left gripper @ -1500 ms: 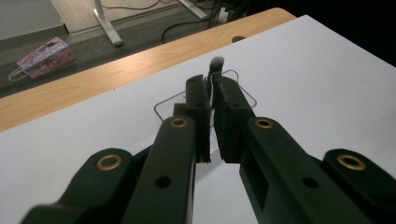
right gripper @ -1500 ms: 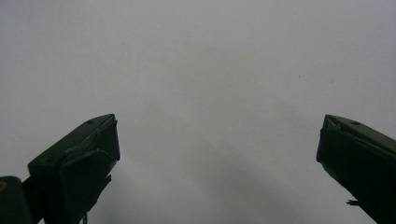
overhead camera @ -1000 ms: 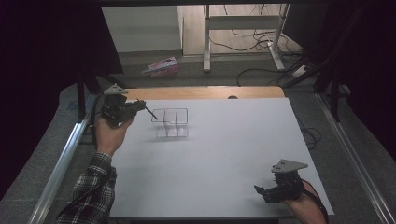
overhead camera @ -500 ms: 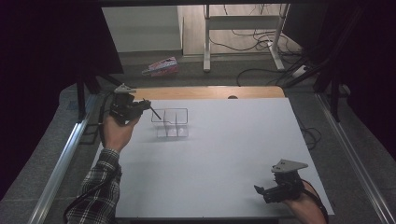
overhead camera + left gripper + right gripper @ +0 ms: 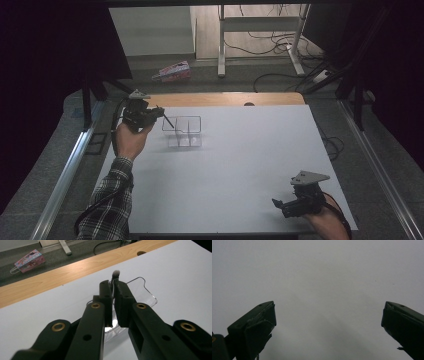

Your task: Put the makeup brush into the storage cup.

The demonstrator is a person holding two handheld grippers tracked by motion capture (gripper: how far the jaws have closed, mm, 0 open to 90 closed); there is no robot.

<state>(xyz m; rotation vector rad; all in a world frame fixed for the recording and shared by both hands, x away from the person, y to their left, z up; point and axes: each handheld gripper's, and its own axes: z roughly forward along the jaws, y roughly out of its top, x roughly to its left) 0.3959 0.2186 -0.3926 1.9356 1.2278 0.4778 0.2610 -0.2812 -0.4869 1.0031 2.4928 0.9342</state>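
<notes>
The left hand-held gripper [image 5: 113,290] is clamped on a small makeup brush [image 5: 115,275], carrying it over the clear organizer [image 5: 182,131] at ten o'clock on the table [image 5: 240,165]. Next, I judge, it must tip the brush into one compartment and let go. The right hand-held gripper [image 5: 285,206] rests wide open and empty at five o'clock. The brush handle is hidden between the jaws; the compartment walls are hard to make out.
</notes>
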